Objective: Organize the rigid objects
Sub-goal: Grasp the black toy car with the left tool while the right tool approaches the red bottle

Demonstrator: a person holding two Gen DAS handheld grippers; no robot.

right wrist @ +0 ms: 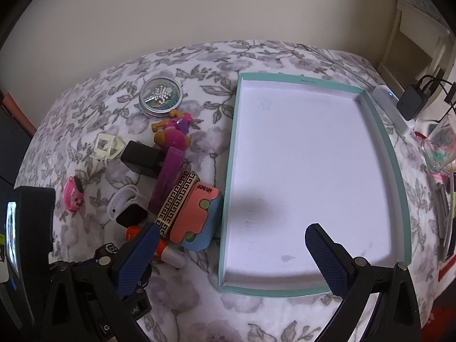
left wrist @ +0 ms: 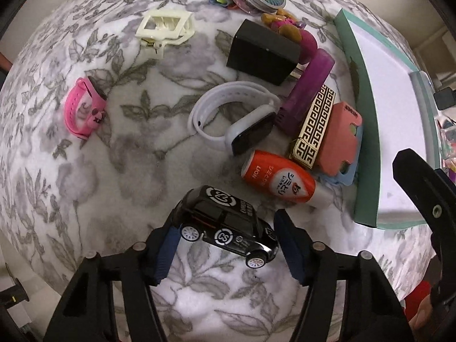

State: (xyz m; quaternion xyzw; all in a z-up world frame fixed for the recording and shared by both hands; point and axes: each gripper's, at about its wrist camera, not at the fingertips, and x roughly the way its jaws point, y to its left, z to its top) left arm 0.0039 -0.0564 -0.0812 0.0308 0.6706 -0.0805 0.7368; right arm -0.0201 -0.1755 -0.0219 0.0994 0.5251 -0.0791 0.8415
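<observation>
The floral bedspread (right wrist: 85, 108) carries everything. The teal-rimmed box (right wrist: 399, 176), at right in the right wrist view, holds nothing, so sorting has barely begun. Left of it the clutter waits: black charger (left wrist: 263, 54), white smartwatch (left wrist: 236, 119), orange bottle (left wrist: 278, 179), pink watch (left wrist: 84, 108), cream hair clip (left wrist: 165, 27). The black toy car (left wrist: 228, 225) sits bottom centre between the half-closed left claw (left wrist: 228, 245), pads apparently not yet pressing. The right claw (right wrist: 230, 259) hangs wide, empty.

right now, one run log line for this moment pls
left gripper: around black toy car, left pad touching, right pad apart | right gripper: open, empty, over teal tray | tray: empty
</observation>
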